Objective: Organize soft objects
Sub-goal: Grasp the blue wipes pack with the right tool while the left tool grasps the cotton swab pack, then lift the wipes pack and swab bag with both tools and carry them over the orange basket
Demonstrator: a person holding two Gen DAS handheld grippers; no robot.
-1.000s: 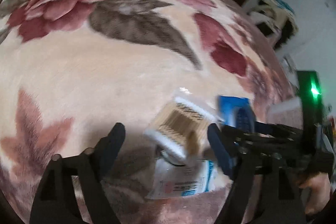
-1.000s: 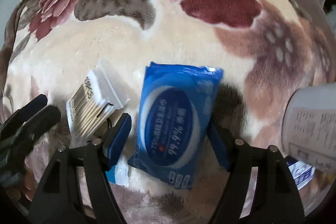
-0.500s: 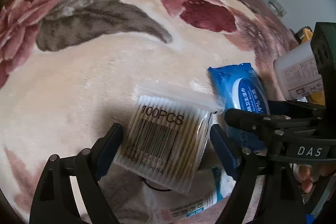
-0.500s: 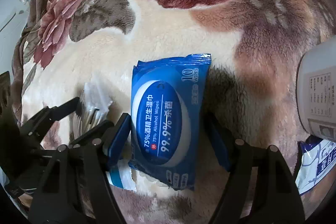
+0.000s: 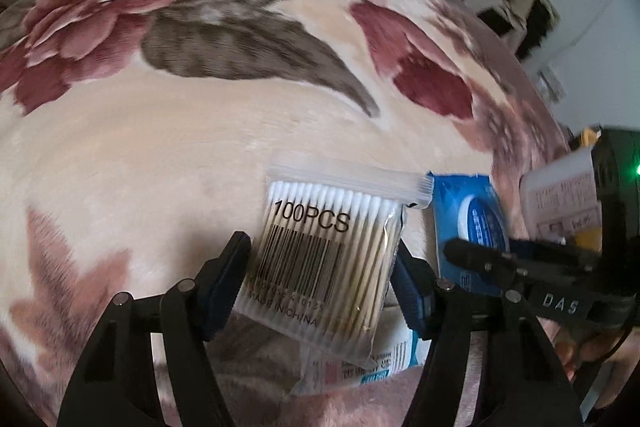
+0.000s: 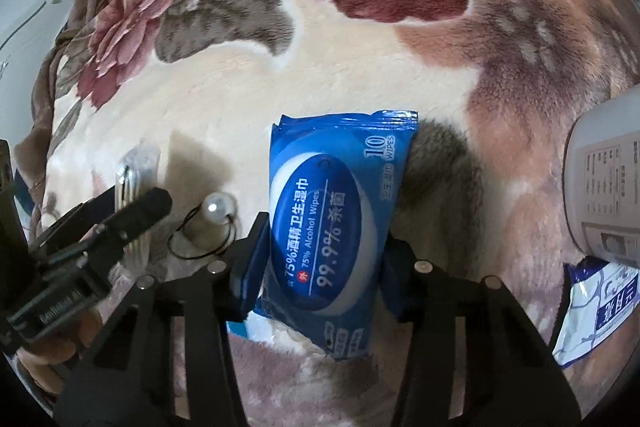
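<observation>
"100PCS" swab bag (image 5: 320,259); "75% Alcohol Wipes" pack (image 6: 328,227)

Left hand-held gripper (image 5: 322,277): black frame, blue pads, silver screws; right hand-held gripper (image 6: 322,263) alike, "DAS" lettering.

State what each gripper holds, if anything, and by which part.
The left gripper, jaws closing, takes the cotton swab bag across its long sides at the lower half. The right gripper, jaws closing, takes the blue wipes pack by its long edges.
</observation>
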